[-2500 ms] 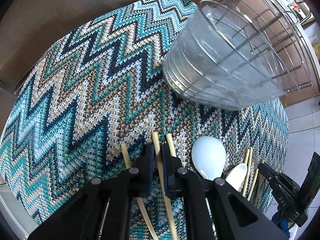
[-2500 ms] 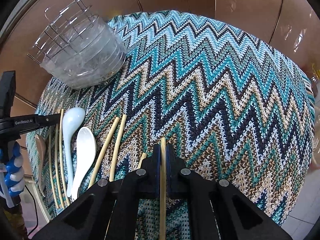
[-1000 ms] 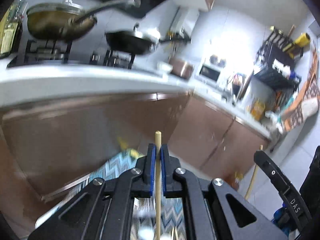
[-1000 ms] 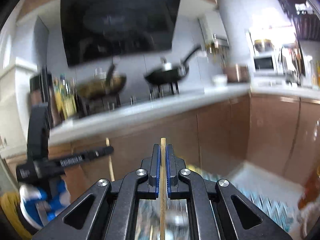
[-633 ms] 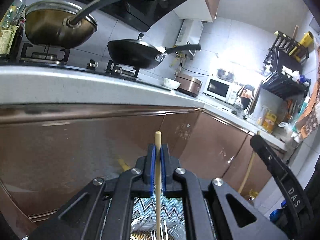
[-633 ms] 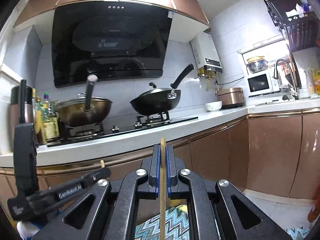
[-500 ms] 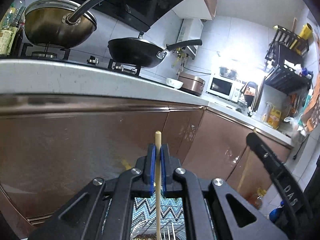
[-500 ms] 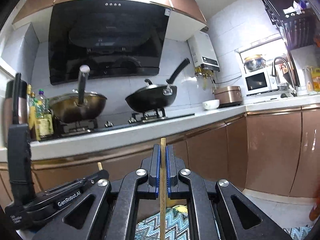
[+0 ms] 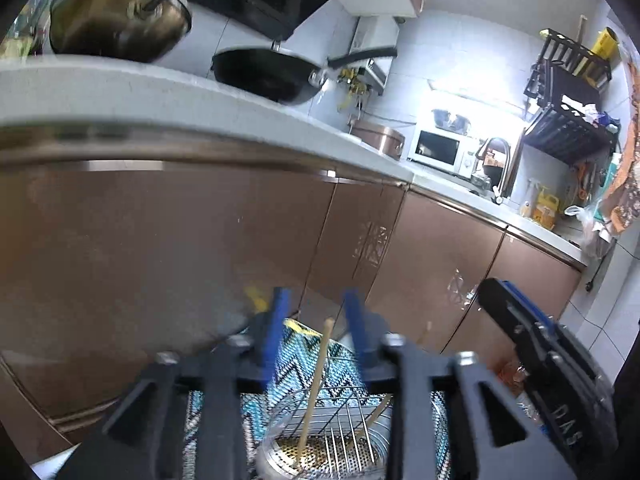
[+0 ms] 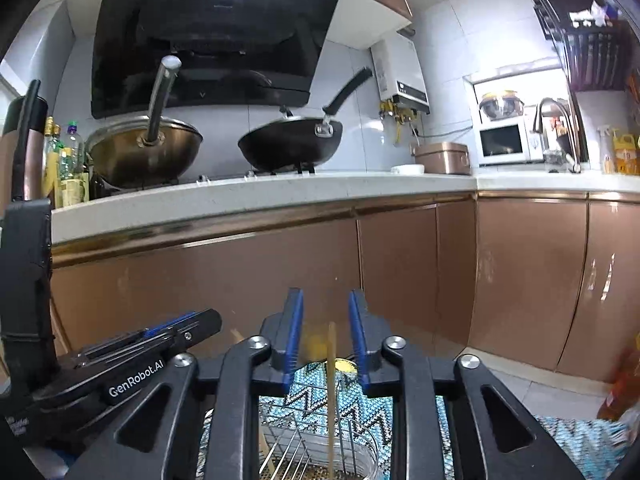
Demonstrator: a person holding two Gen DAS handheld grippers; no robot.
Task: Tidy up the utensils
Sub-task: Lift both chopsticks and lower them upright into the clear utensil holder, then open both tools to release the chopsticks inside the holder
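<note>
We are dropping thin wooden chopsticks (image 9: 316, 384) into the clear wire-caged utensil holder (image 9: 328, 444) at six o'clock; left gripper (image 9: 316, 332) and right gripper (image 10: 326, 336) are both standing apart, empty; next we are needing another utensil.

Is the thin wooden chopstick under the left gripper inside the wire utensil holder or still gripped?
Inside. The wooden chopstick leans in the wire utensil holder, its lower end on the perforated bottom; the left gripper stands open.

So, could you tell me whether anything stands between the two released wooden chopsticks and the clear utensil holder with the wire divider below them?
Nothing visible does. The left gripper is open, and its wooden chopstick already leans inside the clear utensil holder. The right gripper is open too, and its chopstick stands between the wire divider bars.
</note>
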